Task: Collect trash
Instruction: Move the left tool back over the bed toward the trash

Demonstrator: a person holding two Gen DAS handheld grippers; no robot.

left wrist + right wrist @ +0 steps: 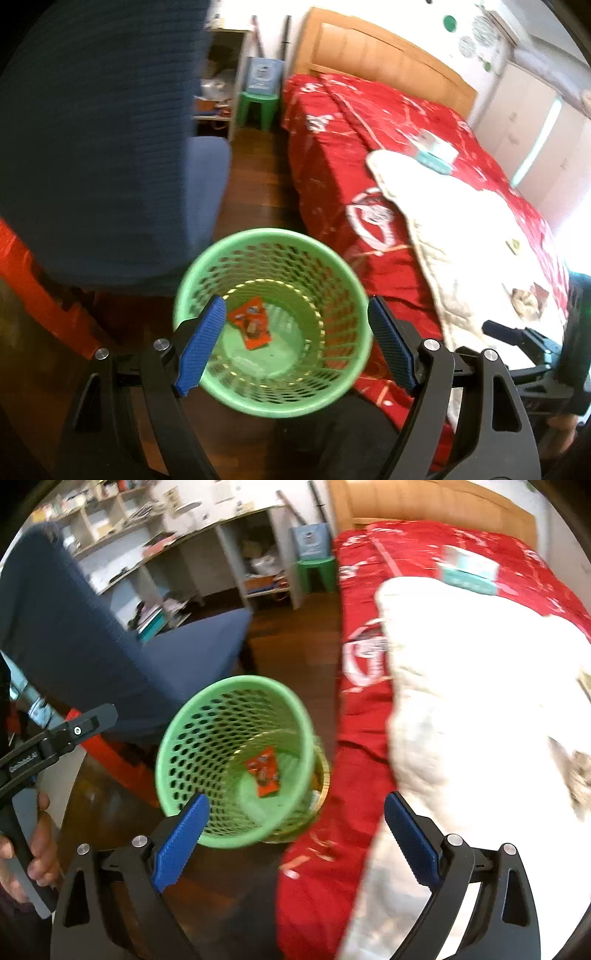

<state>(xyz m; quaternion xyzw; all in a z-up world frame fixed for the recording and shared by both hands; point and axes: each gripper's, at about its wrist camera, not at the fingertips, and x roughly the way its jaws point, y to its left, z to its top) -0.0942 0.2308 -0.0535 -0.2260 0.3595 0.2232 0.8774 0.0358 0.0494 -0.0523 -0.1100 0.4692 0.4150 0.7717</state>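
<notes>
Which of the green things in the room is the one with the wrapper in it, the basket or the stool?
The green basket beside the bed: an orange wrapper lies on its bottom. The green stool carries a blue box.

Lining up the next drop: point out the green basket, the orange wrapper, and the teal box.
green basket (258, 233), left wrist view, far rim.
orange wrapper (265, 771), right wrist view, its middle.
teal box (436, 152), left wrist view, top face.

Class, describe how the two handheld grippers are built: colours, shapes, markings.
The left gripper and right gripper each have curved black arms with cut-out slots, silver round bolts at the joints, and textured blue finger pads. White lettering marks the left one's black handle, seen from the right wrist.
</notes>
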